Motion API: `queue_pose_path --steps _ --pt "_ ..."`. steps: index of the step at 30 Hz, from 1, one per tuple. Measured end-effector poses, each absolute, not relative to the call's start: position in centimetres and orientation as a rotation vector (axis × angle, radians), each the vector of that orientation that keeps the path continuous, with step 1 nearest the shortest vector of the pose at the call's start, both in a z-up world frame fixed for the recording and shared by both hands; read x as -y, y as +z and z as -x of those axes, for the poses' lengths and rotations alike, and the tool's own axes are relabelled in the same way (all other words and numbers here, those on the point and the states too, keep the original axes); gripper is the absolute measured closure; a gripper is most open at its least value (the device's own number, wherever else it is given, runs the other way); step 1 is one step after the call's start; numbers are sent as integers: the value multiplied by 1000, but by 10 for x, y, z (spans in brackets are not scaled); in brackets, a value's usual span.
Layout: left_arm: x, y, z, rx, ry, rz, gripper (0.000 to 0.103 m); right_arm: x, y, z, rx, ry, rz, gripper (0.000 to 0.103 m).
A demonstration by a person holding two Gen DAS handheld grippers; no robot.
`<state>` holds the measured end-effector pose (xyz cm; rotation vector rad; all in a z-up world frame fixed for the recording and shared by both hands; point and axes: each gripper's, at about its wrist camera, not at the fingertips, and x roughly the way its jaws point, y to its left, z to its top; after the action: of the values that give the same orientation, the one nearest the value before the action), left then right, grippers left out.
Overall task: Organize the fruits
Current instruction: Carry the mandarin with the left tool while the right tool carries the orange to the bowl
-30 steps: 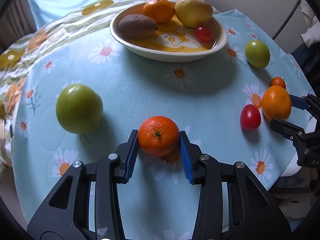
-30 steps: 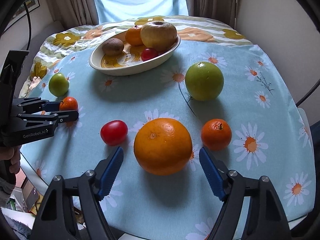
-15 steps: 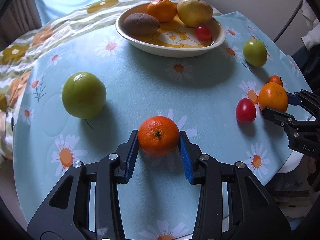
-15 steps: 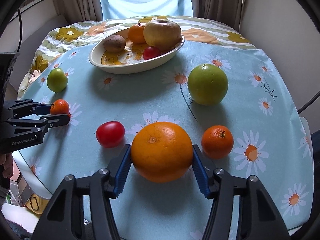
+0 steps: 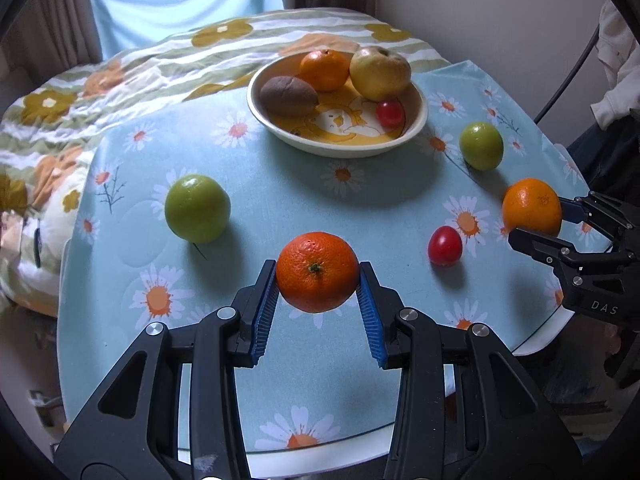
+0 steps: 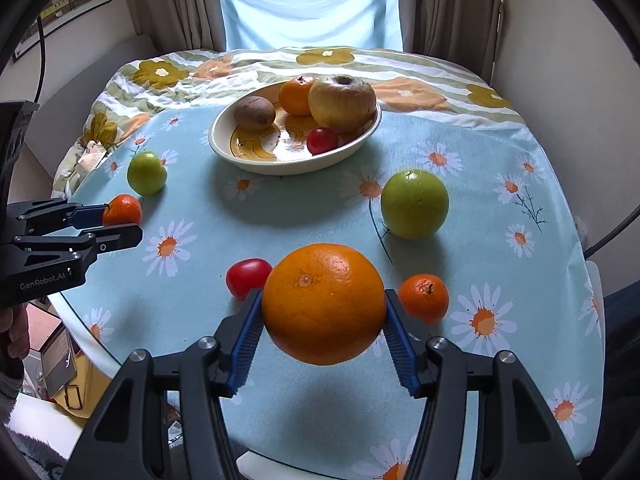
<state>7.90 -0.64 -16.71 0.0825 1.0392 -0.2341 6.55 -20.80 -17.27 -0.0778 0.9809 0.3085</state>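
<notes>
My left gripper [image 5: 318,276] is shut on a small tangerine [image 5: 317,271] and holds it above the table; it also shows in the right wrist view [image 6: 122,211]. My right gripper [image 6: 324,312] is shut on a large orange [image 6: 324,303], lifted off the cloth; it also shows in the left wrist view [image 5: 532,206]. The cream bowl [image 5: 416,120] at the far side holds a kiwi [image 5: 288,96], an orange [image 5: 325,69], a yellow apple [image 5: 380,72] and a cherry tomato [image 5: 390,113].
Loose on the daisy tablecloth [image 6: 280,216] lie a big green apple [image 6: 414,203], a small green fruit [image 6: 146,173], a red tomato [image 6: 247,278] and another tangerine [image 6: 424,298]. The table edge is near both grippers. A wall stands at right.
Both grippers have risen, lifting their fruit off the cloth. The right gripper went from open around the large orange to shut on it.
</notes>
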Motion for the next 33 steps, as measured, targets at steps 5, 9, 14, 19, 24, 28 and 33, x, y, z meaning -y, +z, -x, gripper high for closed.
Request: queue_pose_path --steps 5,9,14,19,24,28,33 --pt "10 -138 -72 -995 -222 -78 59 209 -147 -64 -929 340 87 49" --pt "14 -120 -68 -963 -217 -77 59 210 -128 -66 -899 361 90 49" --pt "24 -103 -73 -921 -222 -83 59 209 -109 -73 -876 391 93 49" --pt "28 -93 -89 -900 -239 -81 59 207 -97 -87 -870 401 91 49" --pt "27 -93 -113 -899 -269 -86 59 204 -92 -103 -879 397 76 49" --pt "29 -97 -138 -902 -304 -110 59 199 -92 -118 -887 379 65 49" --pt "32 -106 -173 -918 -352 -138 59 194 -98 -138 -906 349 42 49"
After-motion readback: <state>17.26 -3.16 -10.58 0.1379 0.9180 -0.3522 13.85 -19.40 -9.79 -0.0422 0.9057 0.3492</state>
